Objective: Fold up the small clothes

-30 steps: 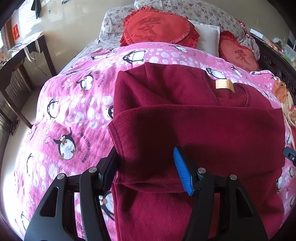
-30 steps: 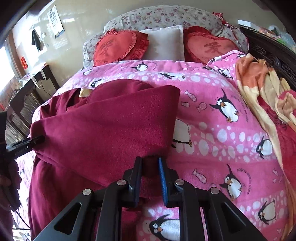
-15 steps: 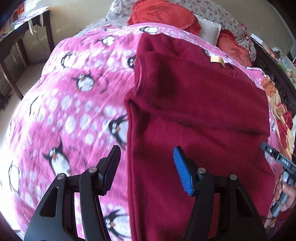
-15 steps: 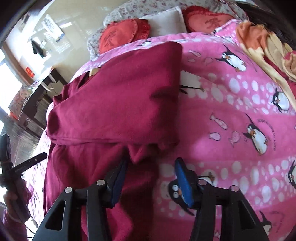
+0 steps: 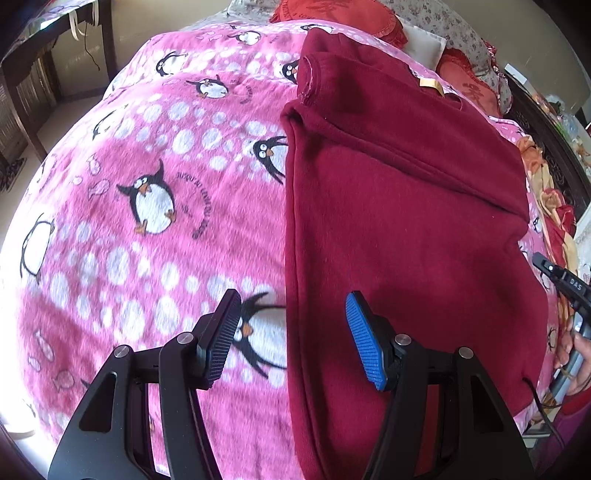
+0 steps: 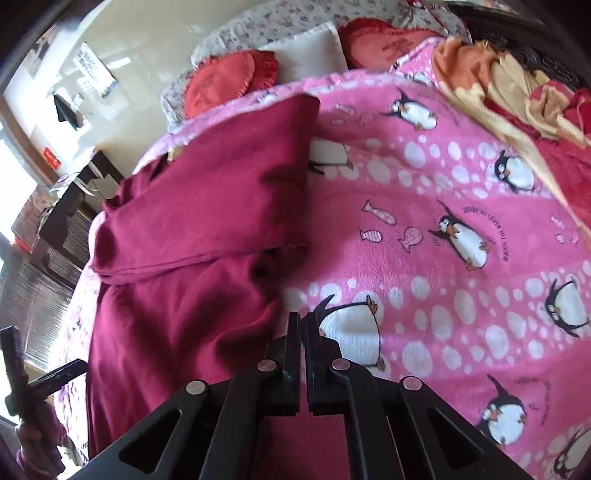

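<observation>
- Left wrist view first: we see the pink penguin blanket [image 5: 155,192] filling the left half, and the maroon sweater [image 5: 399,206] lying flat on it to the right, sleeves folded across the chest.
- Our left gripper [image 5: 291,336] hangs over the sweater's near left edge with its jaws spread wide and nothing between them; one finger is over blanket, the other over cloth.
- A tan neck label [image 5: 430,82] marks the collar at the far end, towards the red cushions [image 5: 340,14].
- We judge the sweater a soft, thick fleece: light, limp, not slippery, nothing to break. It should drape and hold a crease loosely, and it may drag on the fuzzy blanket.
- Best hold, by our reckoning: pinch the hem corners at the near end, both layers together, and carry them up towards the collar.
- Right wrist view: the sweater [image 6: 192,258] sits left, with a folded sleeve ridge across it and some rumpling near its right edge.
- Our right gripper [image 6: 303,325] has its jaws drawn almost together with only a thin slit, just beside that near right edge; no cloth shows between them.
</observation>
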Demonstrator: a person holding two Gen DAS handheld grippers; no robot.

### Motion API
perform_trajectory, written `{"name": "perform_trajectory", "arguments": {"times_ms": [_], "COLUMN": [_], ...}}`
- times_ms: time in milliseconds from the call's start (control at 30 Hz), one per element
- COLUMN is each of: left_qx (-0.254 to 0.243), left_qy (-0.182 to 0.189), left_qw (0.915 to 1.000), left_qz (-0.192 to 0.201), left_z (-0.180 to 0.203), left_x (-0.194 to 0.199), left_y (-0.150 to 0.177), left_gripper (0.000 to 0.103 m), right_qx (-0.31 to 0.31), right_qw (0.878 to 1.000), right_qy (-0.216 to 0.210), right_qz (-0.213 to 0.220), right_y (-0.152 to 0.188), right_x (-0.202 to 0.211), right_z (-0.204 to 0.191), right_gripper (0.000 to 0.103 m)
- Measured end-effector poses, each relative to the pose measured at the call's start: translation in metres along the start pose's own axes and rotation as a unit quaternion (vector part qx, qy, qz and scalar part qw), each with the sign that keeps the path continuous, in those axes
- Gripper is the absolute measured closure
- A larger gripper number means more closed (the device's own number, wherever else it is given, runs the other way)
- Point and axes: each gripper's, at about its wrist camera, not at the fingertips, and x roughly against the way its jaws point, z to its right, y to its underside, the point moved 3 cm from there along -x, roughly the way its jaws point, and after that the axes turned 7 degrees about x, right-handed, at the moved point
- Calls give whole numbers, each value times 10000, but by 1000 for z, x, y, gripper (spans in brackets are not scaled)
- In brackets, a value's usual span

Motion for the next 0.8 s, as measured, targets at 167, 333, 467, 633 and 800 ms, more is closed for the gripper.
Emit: {"name": "perform_trajectory", "arguments": {"times_ms": [167, 333, 467, 633, 800], "left_qx": [-18, -62, -87, -152, 42], "left_qy": [117, 213, 309, 436, 576], "left_qw": [9999, 9993, 9982, 9959, 9933], "left_qz": [-110, -306, -512, -776, -1002], "left_z": [-2, -3, -2, -2, -8], "left_x": [8, 13, 17, 22, 25], "left_y": [15, 28, 42, 63, 79], "left_gripper": [44, 44, 44, 44, 44], "right_qx": [225, -54, -260, -218, -126], "right_qw": [9995, 9983, 9964, 9956, 9947], "right_qy": [-96, -464, -613, -647, -751], "right_qz": [-184, -346, -517, -638, -688], "right_y": [21, 55, 82, 108, 125], "right_x": [30, 53, 61, 71, 78], "right_z": [-5, 4, 11, 12, 7], "right_gripper": [53, 53, 53, 53, 52]}}
